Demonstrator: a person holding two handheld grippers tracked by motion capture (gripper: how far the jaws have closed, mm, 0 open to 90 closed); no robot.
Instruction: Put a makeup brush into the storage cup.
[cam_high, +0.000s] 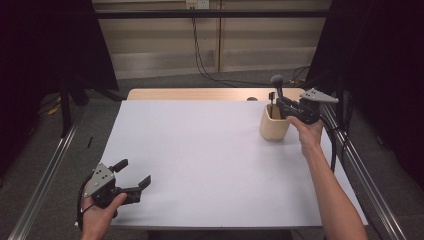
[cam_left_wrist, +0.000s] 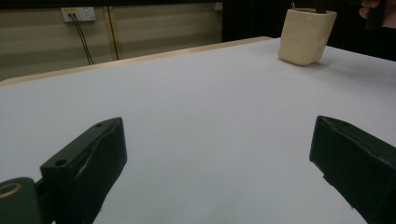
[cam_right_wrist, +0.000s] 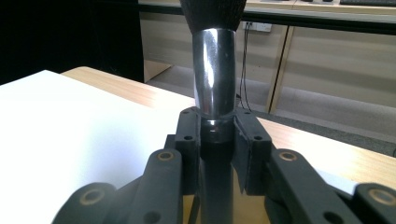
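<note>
Black grippers, grey three-cornered plates, bare forearms.

One table stands here, and everything else is placed from it. One cup sits on it near its far right corner. One brush stands upright over that cup, bristles up. Two grippers are over the table: the right gripper at the far right corner, clamped on the brush, and the left gripper at the near left corner, jaws apart. Two hands hold them, one each.
</note>
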